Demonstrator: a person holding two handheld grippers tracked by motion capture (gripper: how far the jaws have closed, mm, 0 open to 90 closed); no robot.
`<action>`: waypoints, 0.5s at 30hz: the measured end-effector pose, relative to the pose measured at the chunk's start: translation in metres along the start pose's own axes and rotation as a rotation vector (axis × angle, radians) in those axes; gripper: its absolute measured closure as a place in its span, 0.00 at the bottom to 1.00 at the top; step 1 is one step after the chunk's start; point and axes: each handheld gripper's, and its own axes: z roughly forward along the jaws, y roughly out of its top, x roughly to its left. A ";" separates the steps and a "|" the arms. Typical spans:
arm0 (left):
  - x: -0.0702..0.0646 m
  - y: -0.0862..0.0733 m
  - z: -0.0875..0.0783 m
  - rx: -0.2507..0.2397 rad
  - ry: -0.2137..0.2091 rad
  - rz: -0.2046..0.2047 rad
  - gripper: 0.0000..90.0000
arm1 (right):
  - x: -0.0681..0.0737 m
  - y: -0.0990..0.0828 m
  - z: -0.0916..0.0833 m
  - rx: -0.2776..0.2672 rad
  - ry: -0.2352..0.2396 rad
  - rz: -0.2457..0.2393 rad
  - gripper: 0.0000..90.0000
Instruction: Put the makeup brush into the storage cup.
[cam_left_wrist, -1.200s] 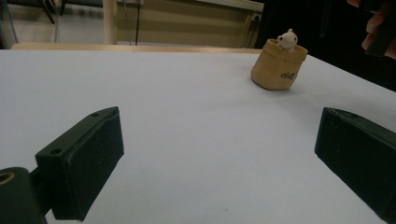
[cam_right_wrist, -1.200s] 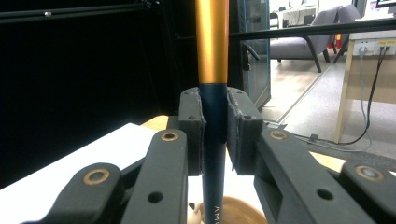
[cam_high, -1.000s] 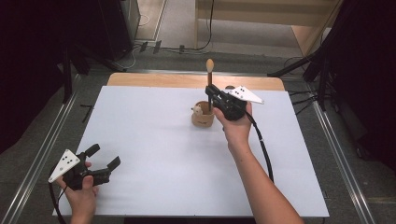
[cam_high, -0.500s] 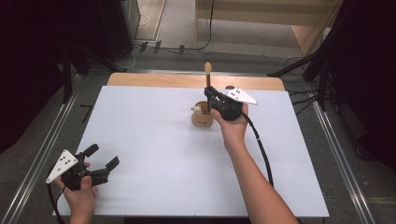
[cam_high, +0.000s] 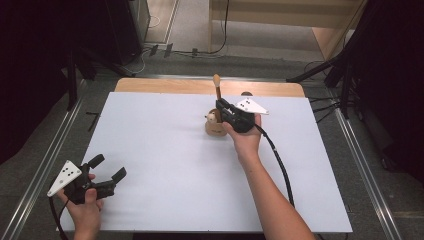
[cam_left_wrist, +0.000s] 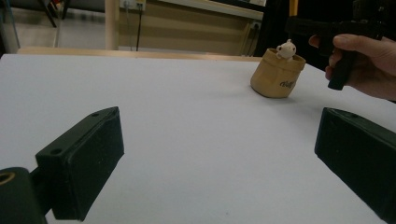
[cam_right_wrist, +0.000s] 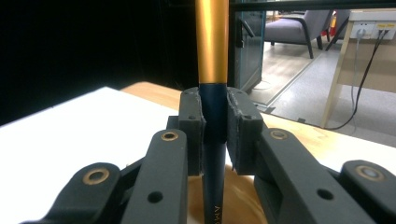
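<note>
A brush (cam_high: 217, 92) with a dark handle, gold ferrule and tan bristle tip stands upright, bristles up. My right gripper (cam_high: 223, 107) is shut on its dark handle (cam_right_wrist: 215, 140), pads pressing from both sides below the gold ferrule (cam_right_wrist: 211, 42). The handle's lower end hangs over or just inside a small tan pot (cam_high: 215, 128); I cannot tell which. The pot (cam_left_wrist: 276, 74) has a little white figure (cam_left_wrist: 286, 48) at its rim. My left gripper (cam_high: 108, 167) rests at the table's near left corner, jaws wide apart with nothing between them (cam_left_wrist: 219, 144).
The white table top (cam_high: 165, 165) ends in a wooden strip (cam_high: 160, 86) at the far side. Metal rails run along both sides. The right gripper's cable (cam_high: 280, 165) trails back beside the forearm. Dark stands and cables sit on the floor beyond the table.
My right gripper has sunk a little with the brush, bringing the handle's lower end down toward the pot. The left gripper has stayed in place.
</note>
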 end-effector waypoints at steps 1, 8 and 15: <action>0.000 0.000 0.000 -0.001 -0.002 -0.002 0.02 | 0.000 -0.002 0.000 0.000 -0.003 0.001 0.89; 0.000 0.000 0.000 -0.001 -0.003 -0.003 0.02 | -0.002 -0.013 0.000 0.028 -0.028 0.010 0.89; 0.000 0.000 0.000 0.001 -0.004 -0.001 0.02 | 0.000 -0.013 -0.005 0.069 -0.028 -0.028 0.73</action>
